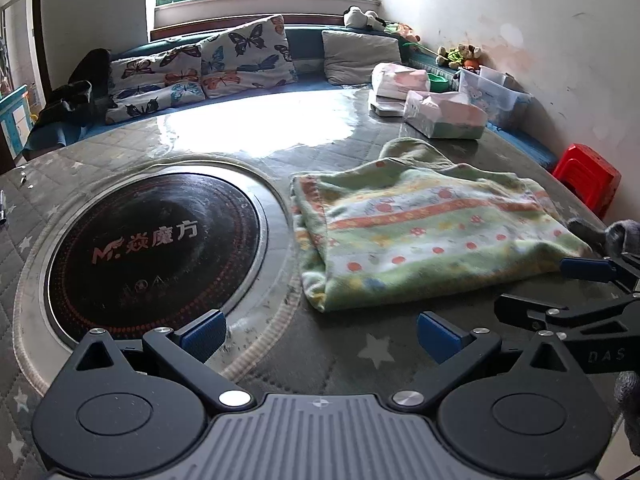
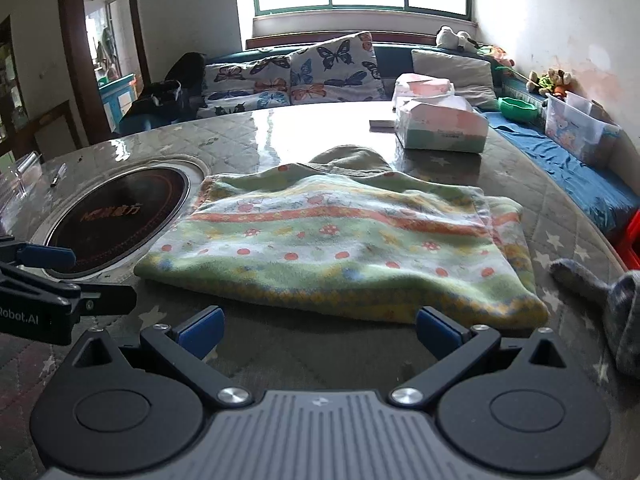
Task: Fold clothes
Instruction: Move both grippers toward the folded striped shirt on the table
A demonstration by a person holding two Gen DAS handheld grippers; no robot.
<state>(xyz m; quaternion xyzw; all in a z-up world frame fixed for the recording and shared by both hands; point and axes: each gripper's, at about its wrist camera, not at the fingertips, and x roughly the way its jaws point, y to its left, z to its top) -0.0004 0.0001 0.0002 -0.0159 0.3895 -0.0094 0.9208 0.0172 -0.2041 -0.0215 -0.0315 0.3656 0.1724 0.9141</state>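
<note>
A folded green fleece garment [image 1: 420,232] with orange stripes and red dots lies flat on the round table [image 1: 360,144], with an olive piece under its far edge. In the right wrist view the same garment [image 2: 340,244] fills the middle. My left gripper [image 1: 320,334] hovers open just short of the garment's near-left corner, nothing between its blue pads. My right gripper [image 2: 318,330] is open too, at the garment's near edge, empty. Each gripper shows in the other's view: the right one [image 1: 592,280] at the far right, the left one [image 2: 44,264] at the far left.
A black induction hob [image 1: 156,252] is set into the table left of the garment. Tissue packs [image 1: 444,116] stand at the far side. A grey sock [image 2: 600,296] lies right of the garment. A cushioned bench [image 1: 224,64], a clear bin [image 2: 580,128] and a red stool [image 1: 588,176] surround the table.
</note>
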